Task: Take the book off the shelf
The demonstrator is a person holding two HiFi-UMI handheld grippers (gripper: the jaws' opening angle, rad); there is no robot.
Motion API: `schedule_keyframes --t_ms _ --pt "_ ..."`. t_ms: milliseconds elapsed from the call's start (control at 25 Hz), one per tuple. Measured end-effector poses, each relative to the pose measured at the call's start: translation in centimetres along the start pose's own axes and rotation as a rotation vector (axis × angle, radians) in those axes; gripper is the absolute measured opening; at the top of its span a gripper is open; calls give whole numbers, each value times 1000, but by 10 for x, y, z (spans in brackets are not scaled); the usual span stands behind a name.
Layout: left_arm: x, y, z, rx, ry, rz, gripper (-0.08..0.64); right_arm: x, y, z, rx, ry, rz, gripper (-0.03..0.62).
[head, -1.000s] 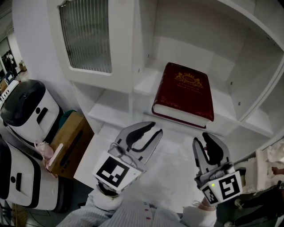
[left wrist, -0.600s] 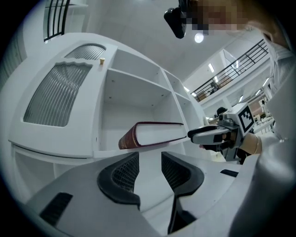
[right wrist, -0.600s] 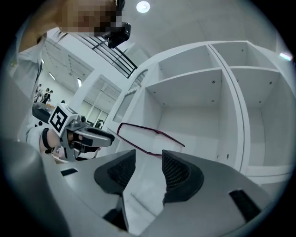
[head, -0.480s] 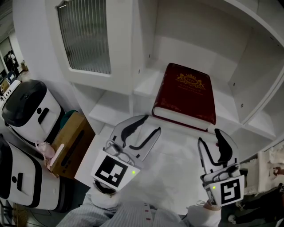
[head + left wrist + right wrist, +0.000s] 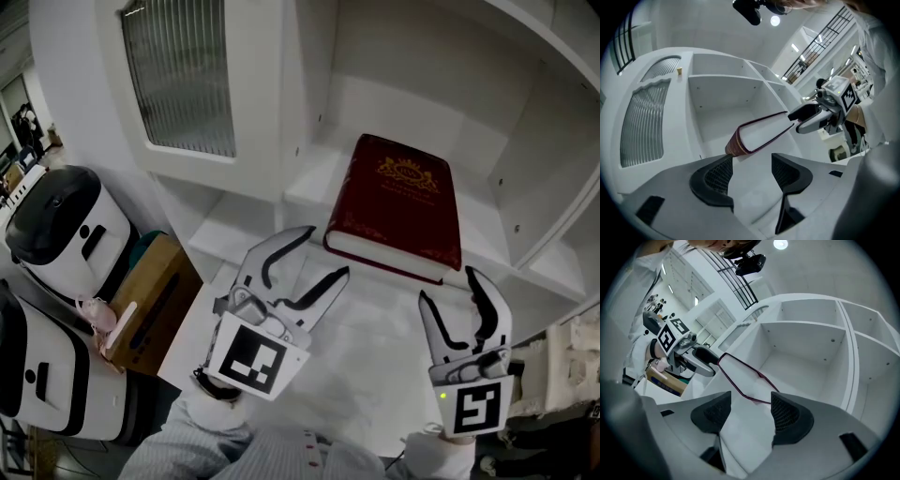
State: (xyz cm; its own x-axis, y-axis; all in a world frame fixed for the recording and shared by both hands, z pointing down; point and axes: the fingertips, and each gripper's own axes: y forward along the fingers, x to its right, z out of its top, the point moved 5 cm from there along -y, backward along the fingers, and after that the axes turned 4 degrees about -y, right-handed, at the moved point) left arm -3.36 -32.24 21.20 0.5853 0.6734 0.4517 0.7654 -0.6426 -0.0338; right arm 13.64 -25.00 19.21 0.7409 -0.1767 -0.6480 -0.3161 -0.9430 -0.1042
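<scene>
Two hand-held tools hover in front of a white shelf unit, seen from above. The left tool (image 5: 328,251) has its jaws spread, and they have just been opening; its own view shows nothing between the pads, only bare white surface. The right tool (image 5: 448,286) is also spread, its jaws likewise just opened, with nothing between them. Each tool carries a cube with black-and-white square markers near the person's hand.

One book (image 5: 398,202) lies flat on the shelf (image 5: 309,183), in an open compartment just beyond the two tools. Its cover is dark red with a gold crest and faces up. The white page edge faces the tools. Neither tool touches the book: the left tool's tips sit near its front left corner, and the right tool's tips sit near its front right corner, both a little short of it.

Left of the compartment is a door (image 5: 183,80) with a ribbed glass panel. Further left, lower down, stand white machines (image 5: 61,234) with dark tops and a brown box (image 5: 150,300). A striped sleeve (image 5: 272,455) shows at the bottom edge.
</scene>
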Motion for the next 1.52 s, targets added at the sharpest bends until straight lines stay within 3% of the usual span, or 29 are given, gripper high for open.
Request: schedule_keyframes --t_ms 240,440,680,920,1280,1520 --pt "1 10 3 -24 128 19 284 2 1 -2 -45 -94 -25 239" --pt "-3 16 9 -20 210 8 296 1 3 -7 -148 -317 28 252" --pt "-9 25 13 -17 311 4 325 -3 14 1 -109 -501 39 253" --pt "-12 32 21 3 366 -35 328 -4 22 3 -97 -547 72 255" --pt "-14 47 22 -6 522 -101 348 -4 37 3 -80 -640 111 255" --pt "-11 55 27 20 562 -138 348 -8 47 5 -58 -676 113 255"
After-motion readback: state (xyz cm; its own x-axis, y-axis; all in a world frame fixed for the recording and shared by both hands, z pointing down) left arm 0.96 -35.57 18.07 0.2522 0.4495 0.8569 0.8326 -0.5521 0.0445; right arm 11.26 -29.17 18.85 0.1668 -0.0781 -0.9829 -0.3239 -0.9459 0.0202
